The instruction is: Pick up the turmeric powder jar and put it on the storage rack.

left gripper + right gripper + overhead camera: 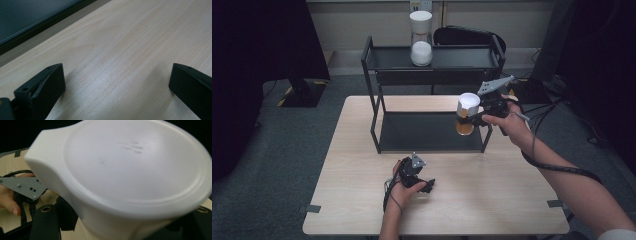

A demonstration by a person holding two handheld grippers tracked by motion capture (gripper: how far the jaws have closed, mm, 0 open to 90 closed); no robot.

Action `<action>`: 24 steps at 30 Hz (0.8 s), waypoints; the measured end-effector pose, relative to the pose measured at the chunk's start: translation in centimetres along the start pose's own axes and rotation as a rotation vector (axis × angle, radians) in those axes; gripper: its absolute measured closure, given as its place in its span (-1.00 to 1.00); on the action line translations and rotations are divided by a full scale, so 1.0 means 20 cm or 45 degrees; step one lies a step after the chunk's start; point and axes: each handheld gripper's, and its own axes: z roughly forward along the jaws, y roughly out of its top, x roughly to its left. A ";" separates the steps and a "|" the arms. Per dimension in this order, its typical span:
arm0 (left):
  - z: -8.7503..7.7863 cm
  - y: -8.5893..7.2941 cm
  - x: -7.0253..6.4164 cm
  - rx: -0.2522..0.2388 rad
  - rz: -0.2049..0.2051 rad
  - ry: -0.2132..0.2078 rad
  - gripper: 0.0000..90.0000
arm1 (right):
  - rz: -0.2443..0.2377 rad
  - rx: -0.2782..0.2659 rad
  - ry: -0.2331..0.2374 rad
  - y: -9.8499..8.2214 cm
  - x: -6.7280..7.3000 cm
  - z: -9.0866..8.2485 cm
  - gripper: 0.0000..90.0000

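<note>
Right gripper (474, 116) clamped on the white-lidded jar (466, 114), held in the air at the rack (432, 75); keep it upright and clear the shelf rim. Left gripper (412, 170) jaws apart, resting on the surface (492, 200).

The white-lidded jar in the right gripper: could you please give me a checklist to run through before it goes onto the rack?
1. Grip: right gripper shut on the white-lidded jar, held off the table: ok.
2. Jar upright: roughly upright in the high view: ok.
3. Lid seated: looks closed from above; seal cannot tell.
4. Free spot on the top shelf: bare right of the white jar: ok.
5. Lower shelf free: ok.
6. Left gripper out of the way: open, resting on the table: ok.
</note>
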 end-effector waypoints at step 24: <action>0.00 0.00 0.00 0.001 0.001 -0.001 -1.00 | -0.048 -0.024 -0.005 0.34 0.01 -0.08 -0.32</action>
